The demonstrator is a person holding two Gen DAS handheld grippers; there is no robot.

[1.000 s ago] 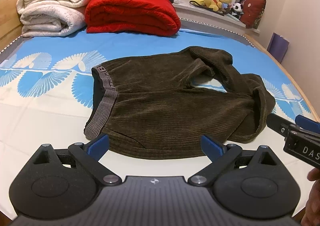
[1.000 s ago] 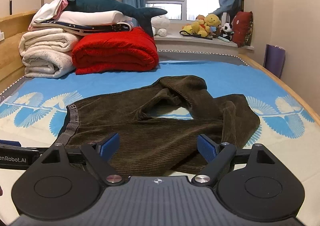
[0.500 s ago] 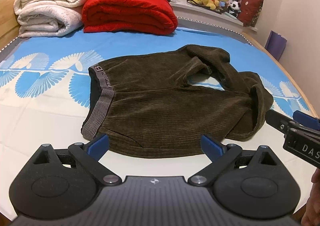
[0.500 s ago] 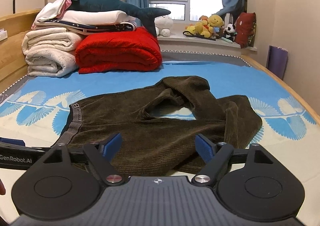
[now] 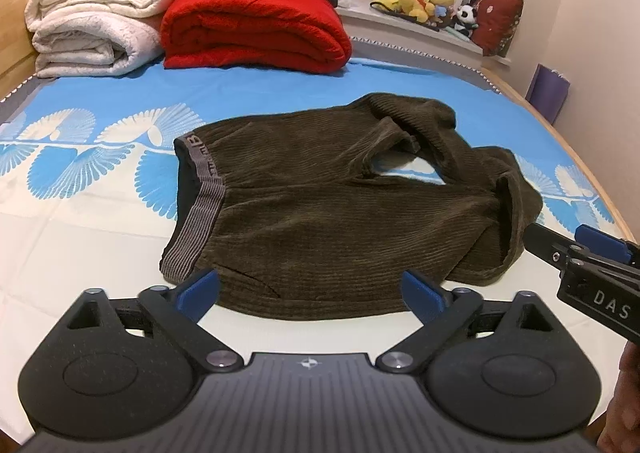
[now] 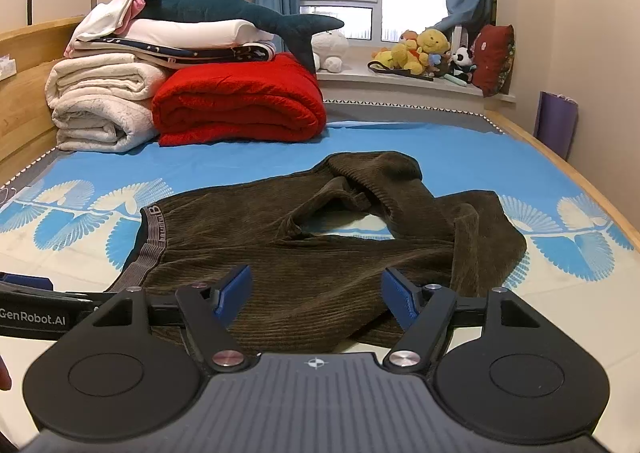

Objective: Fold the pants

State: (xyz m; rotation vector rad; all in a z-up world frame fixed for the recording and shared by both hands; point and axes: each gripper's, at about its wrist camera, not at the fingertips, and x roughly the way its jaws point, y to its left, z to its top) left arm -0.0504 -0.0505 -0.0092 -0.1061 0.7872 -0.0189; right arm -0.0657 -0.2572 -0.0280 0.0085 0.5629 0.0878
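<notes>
The pants [image 5: 320, 213] lie on the bed [image 5: 100, 253], in the middle, with the waistband [image 5: 200, 213] to the left and the legs to the right. They are not flat: the far leg is bent over and crumpled near the far right, and a small gap of sheet shows between the two legs.

Both tools are at the near edge of the pants and hold nothing. The left gripper [image 5: 310, 291] has its jaws wide apart, just before the near hem, toward the waistband side. The right gripper [image 6: 316, 293] has its jaws apart too, over the near leg. From the left camera the tip of the right one is seen close to the leg ends at the right.

I judge that the task is at its start: no fold is made yet, and the step in hand is the approach for a first grasp. The next move probably needs each gripper to come down on a near edge, the left by the waistband and the right by the leg ends, and to close on the cloth. The thick corduroy may bunch, so the crumpled far leg should perhaps be straightened first.
</notes>
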